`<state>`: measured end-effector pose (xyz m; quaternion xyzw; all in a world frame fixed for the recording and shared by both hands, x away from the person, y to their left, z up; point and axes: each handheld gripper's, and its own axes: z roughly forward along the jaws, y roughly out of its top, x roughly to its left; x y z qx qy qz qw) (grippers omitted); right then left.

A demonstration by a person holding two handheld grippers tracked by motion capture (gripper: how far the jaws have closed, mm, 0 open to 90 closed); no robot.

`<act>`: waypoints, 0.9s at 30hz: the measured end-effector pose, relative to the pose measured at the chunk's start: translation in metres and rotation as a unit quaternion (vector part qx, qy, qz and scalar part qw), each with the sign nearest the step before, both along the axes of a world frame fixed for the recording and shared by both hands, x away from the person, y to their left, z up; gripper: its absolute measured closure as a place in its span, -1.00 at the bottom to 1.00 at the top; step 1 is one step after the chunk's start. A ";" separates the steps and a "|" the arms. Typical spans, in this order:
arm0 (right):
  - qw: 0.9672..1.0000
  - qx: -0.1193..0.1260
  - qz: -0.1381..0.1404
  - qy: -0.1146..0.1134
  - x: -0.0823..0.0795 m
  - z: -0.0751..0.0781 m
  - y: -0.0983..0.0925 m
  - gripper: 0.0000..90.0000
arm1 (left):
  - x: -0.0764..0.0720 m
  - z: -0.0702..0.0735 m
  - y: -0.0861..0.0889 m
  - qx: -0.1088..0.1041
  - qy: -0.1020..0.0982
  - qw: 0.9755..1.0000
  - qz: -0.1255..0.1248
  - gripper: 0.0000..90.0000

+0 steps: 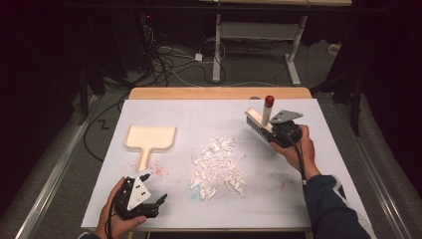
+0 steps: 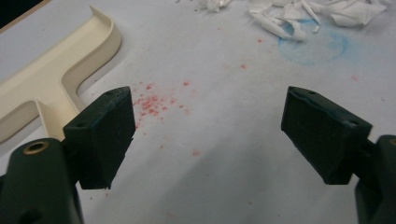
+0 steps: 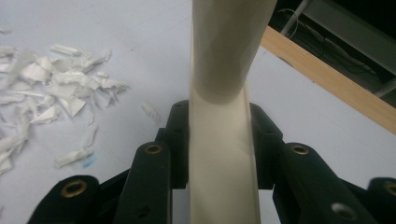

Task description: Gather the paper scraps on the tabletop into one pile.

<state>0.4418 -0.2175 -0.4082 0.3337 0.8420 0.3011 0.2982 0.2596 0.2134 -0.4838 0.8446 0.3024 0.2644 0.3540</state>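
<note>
The right claw (image 1: 276, 130) is clenched on the cream handle of a brush (image 1: 260, 121), seen in the right gripper view as 2 black jaws pressing the handle from both sides. The brush has dark bristles along its head and a red cap on a short post above it. It is held just above the far right part of the worktop (image 1: 298, 199), its head towards the paper scraps and apart from them.

The left claw (image 1: 154, 201) is released, its 2 pads standing wide apart with nothing between them. It rests at the near left edge of the worktop, pointing towards the middle.

A loose pile of white paper scraps (image 1: 218, 164) lies in the centre of the worktop, between the 2 claws, nearer and left of the brush. A cream dustpan (image 1: 150, 138) lies flat at the left, its handle pointing near, just beyond the left claw and well apart from the scraps. Faint red specks (image 2: 154, 100) mark the surface beside the dustpan handle.

The sweeping looks barely begun: the brush is in hand, but the scraps are still scattered, none lie in the dustpan, and the dustpan is not yet picked up.
</note>
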 end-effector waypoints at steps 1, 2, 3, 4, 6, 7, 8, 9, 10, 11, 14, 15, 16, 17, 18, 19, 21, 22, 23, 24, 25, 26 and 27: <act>1.000 0.000 0.000 0.000 0.000 0.000 0.000 0.52 | 0.000 0.000 0.000 0.000 0.001 1.000 0.000 -0.63; 1.000 -0.023 -0.001 -0.001 0.005 -0.005 0.012 0.52 | 0.000 0.000 0.001 -0.001 0.001 1.000 -0.001 -0.63; 1.000 -0.023 -0.001 -0.001 0.005 -0.005 0.012 0.52 | 0.000 0.000 0.001 -0.001 0.000 1.000 -0.001 -0.63; 0.999 -0.033 0.003 0.003 0.007 -0.008 0.018 0.52 | -0.001 0.000 0.001 0.001 0.000 1.000 -0.001 -0.63; 0.999 -0.049 0.013 0.003 0.008 -0.014 0.031 0.52 | -0.002 -0.001 0.001 0.009 0.001 1.000 -0.002 -0.63; 0.997 -0.063 0.033 0.004 0.005 -0.018 0.044 0.52 | -0.003 -0.001 0.001 0.009 0.002 1.000 -0.003 -0.63; 0.997 -0.063 0.033 0.004 0.005 -0.018 0.044 0.52 | -0.004 -0.001 0.002 0.009 0.001 1.000 -0.002 -0.63; 0.997 -0.071 0.038 0.003 0.002 -0.021 0.050 0.51 | -0.005 0.000 0.002 0.009 0.000 1.000 -0.002 -0.63; 0.996 -0.076 0.052 0.003 -0.002 -0.025 0.058 0.51 | -0.006 0.000 0.003 0.009 -0.002 1.000 -0.003 -0.63; 0.995 -0.074 0.063 0.002 -0.006 -0.026 0.061 0.51 | -0.006 0.000 0.003 0.009 -0.002 1.000 -0.003 -0.63; 0.992 -0.057 0.114 0.001 -0.022 -0.027 0.068 0.51 | -0.006 0.002 0.004 0.001 -0.003 1.000 -0.008 -0.63; 0.992 -0.057 0.114 0.001 -0.022 -0.027 0.068 0.51 | -0.006 0.002 0.004 0.001 -0.003 1.000 -0.008 -0.63; 0.991 -0.052 0.120 0.003 -0.026 -0.027 0.069 0.51 | -0.006 0.001 0.003 -0.004 -0.002 1.000 -0.010 -0.63; 0.988 -0.056 0.141 0.001 -0.038 -0.029 0.072 0.51 | -0.005 0.002 0.003 -0.007 0.000 1.000 -0.012 -0.63; 0.988 -0.056 0.141 0.001 -0.038 -0.029 0.072 0.51 | -0.004 0.002 0.002 -0.007 0.000 1.000 -0.014 -0.63; 0.987 -0.058 0.152 -0.001 -0.045 -0.029 0.072 0.51 | -0.004 0.001 0.001 -0.005 0.000 1.000 -0.016 -0.63; 0.984 -0.051 0.173 0.004 -0.058 -0.028 0.071 0.51 | -0.003 0.001 0.000 -0.003 0.002 1.000 -0.018 -0.63; 0.983 -0.051 0.179 0.002 -0.063 -0.028 0.070 0.51 | -0.003 0.001 0.000 -0.004 0.003 1.000 -0.018 -0.63; 0.980 -0.039 0.196 0.010 -0.079 -0.026 0.066 0.51 | -0.004 0.001 0.000 -0.007 0.006 1.000 -0.018 -0.61; 0.979 -0.037 0.202 0.010 -0.085 -0.025 0.065 0.51 | -0.004 0.001 0.000 -0.007 0.006 1.000 -0.018 -0.61; 0.978 -0.040 0.203 0.010 -0.089 -0.023 0.064 0.51 | -0.003 0.001 0.000 -0.008 0.006 1.000 -0.018 -0.61; 0.978 -0.047 0.205 0.009 -0.094 -0.021 0.064 0.51 | -0.003 0.002 0.000 -0.010 0.006 1.000 -0.016 -0.61; 0.977 -0.050 0.209 0.006 -0.097 -0.017 0.063 0.51 | -0.003 0.002 -0.001 -0.010 0.006 1.000 -0.017 -0.61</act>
